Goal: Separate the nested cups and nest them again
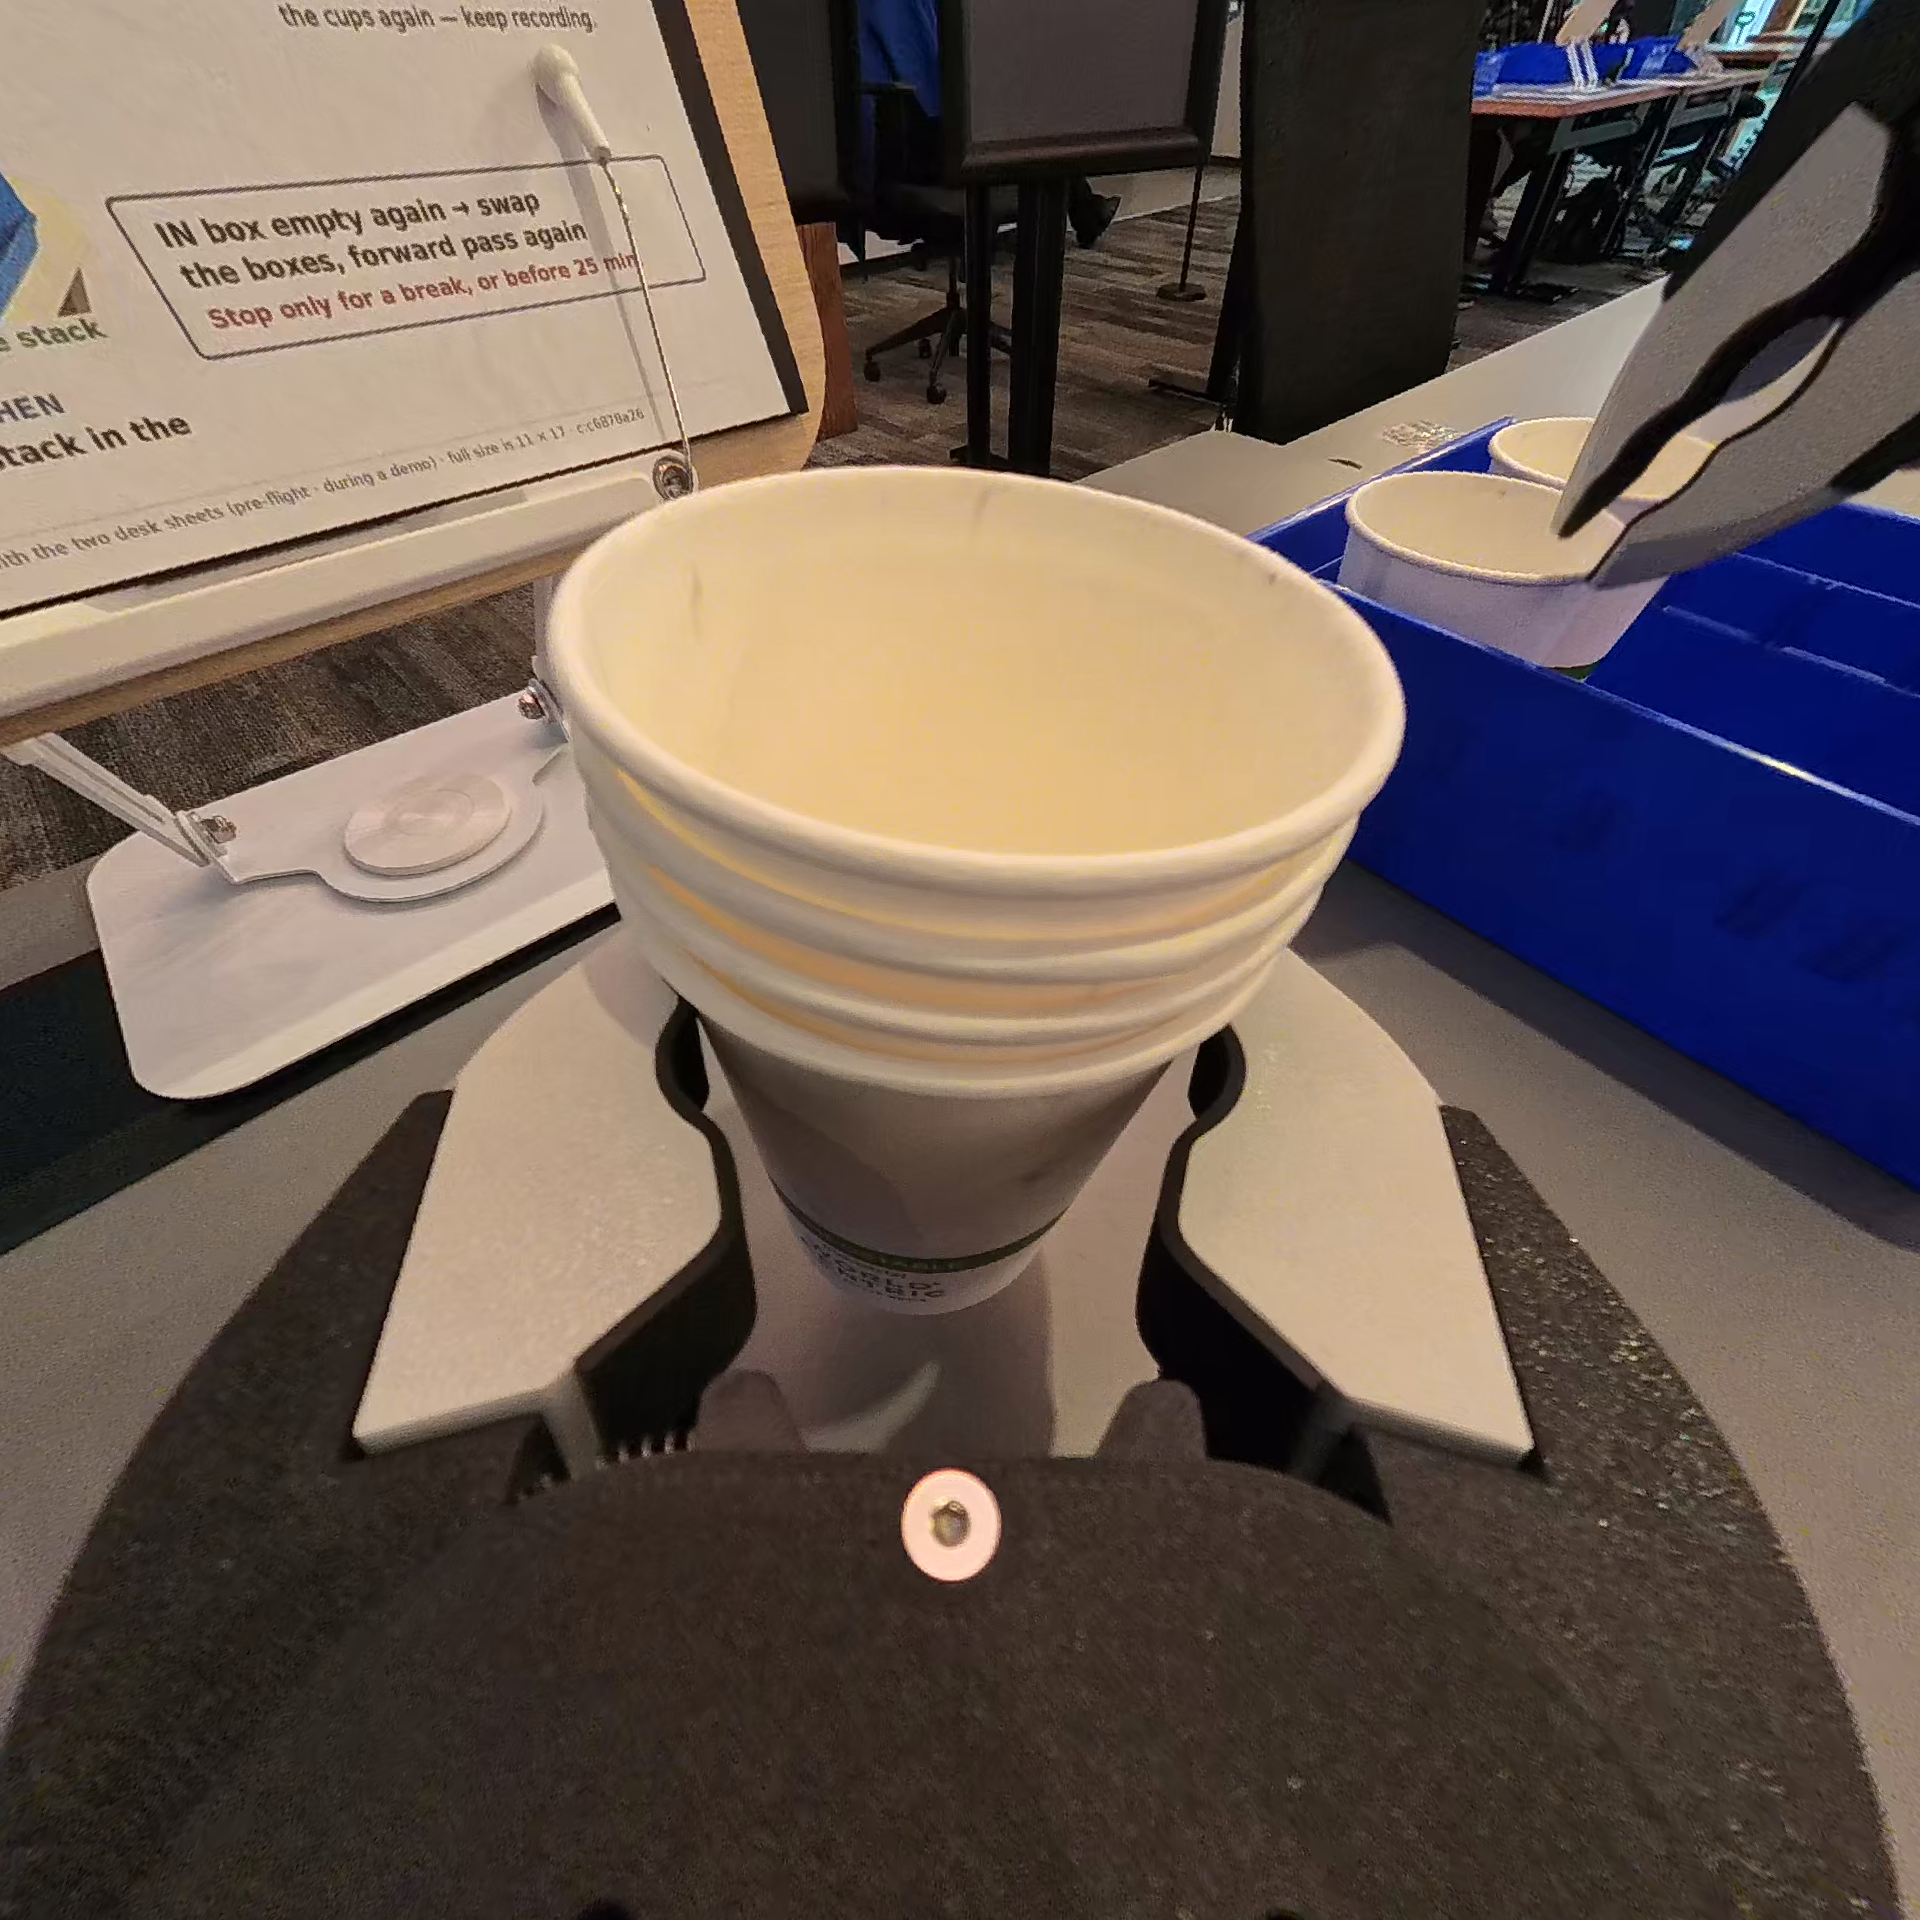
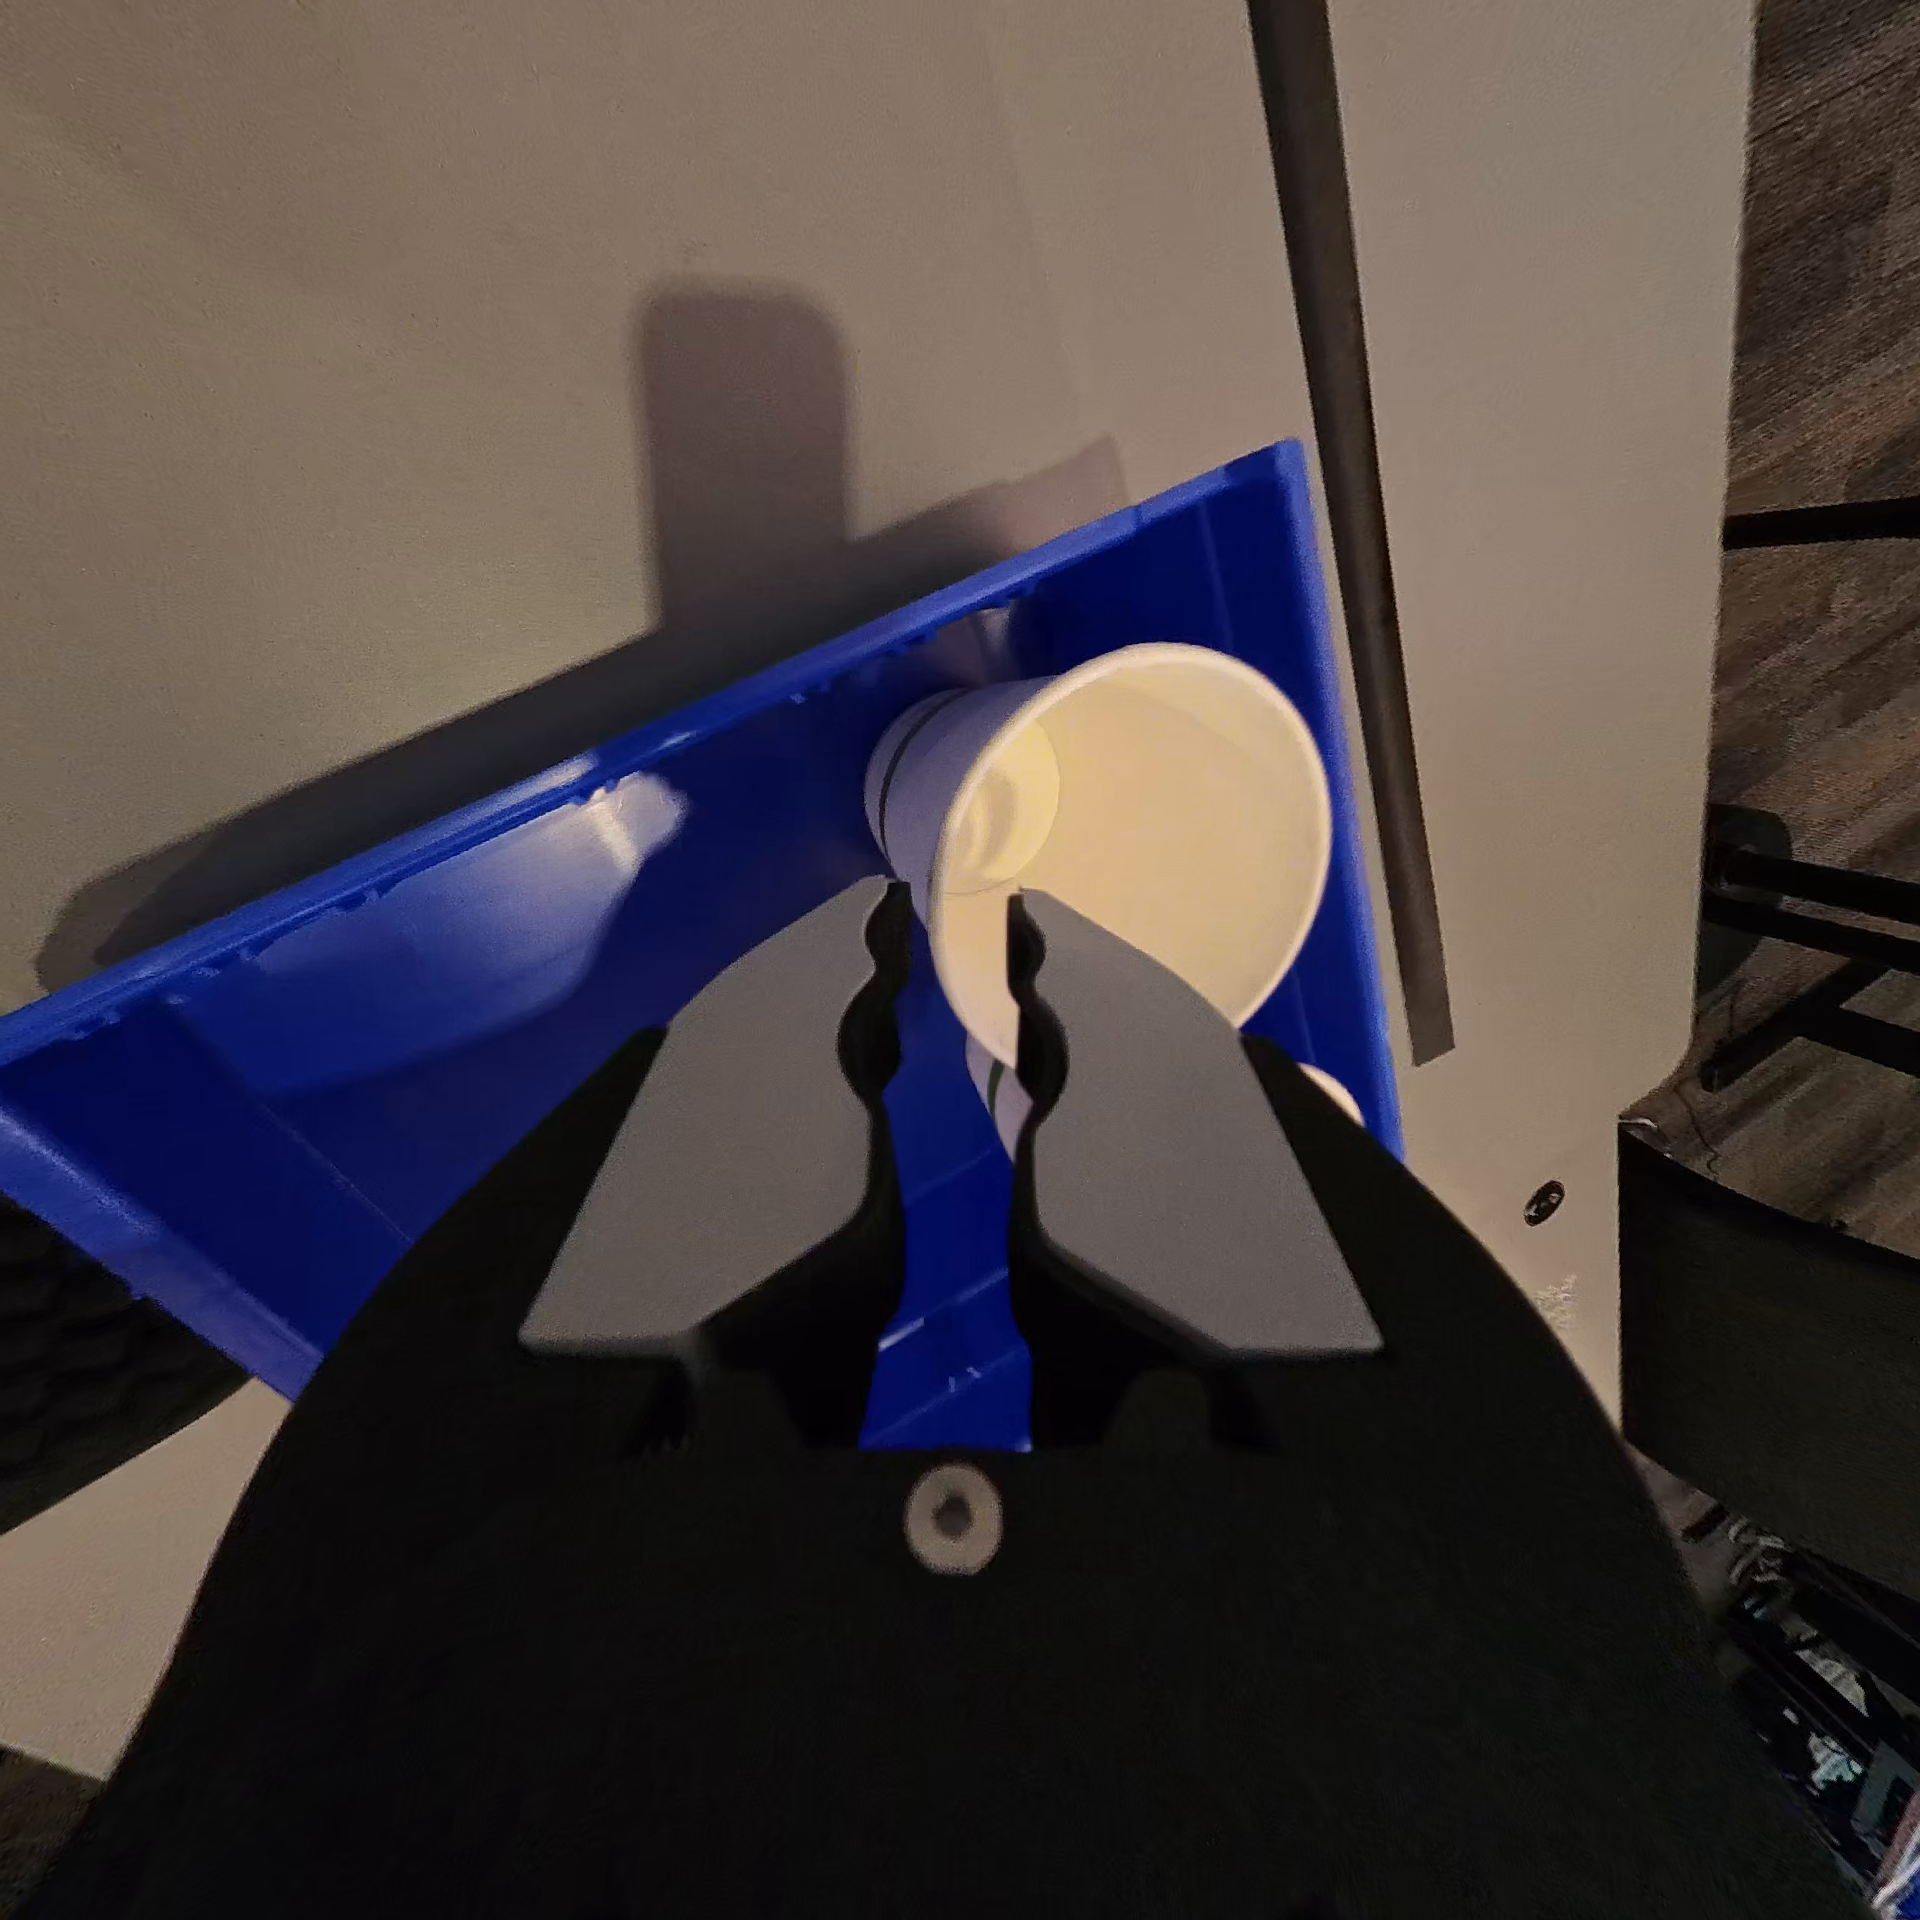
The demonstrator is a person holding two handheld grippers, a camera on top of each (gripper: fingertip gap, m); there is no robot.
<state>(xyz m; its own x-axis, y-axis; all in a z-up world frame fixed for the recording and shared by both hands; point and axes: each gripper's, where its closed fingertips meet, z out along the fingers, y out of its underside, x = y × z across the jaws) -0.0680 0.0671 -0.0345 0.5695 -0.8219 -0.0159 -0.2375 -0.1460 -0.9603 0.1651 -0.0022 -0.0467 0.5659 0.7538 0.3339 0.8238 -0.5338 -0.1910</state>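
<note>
A stack of several nested white paper cups stands upright between the fingers of my left gripper, which is shut on the lowest cup's body just above the grey table. My right gripper reaches into a blue bin. Its jaws are a narrow gap apart and straddle the rim of a single white cup in the bin's corner. In the left wrist view the right gripper hangs over that cup. A second cup stands behind it in the bin.
The blue bin with dividers lies on the table to the right of the stack. A printed instruction board on a white stand base is at the left. A dark bar runs past the bin's far end.
</note>
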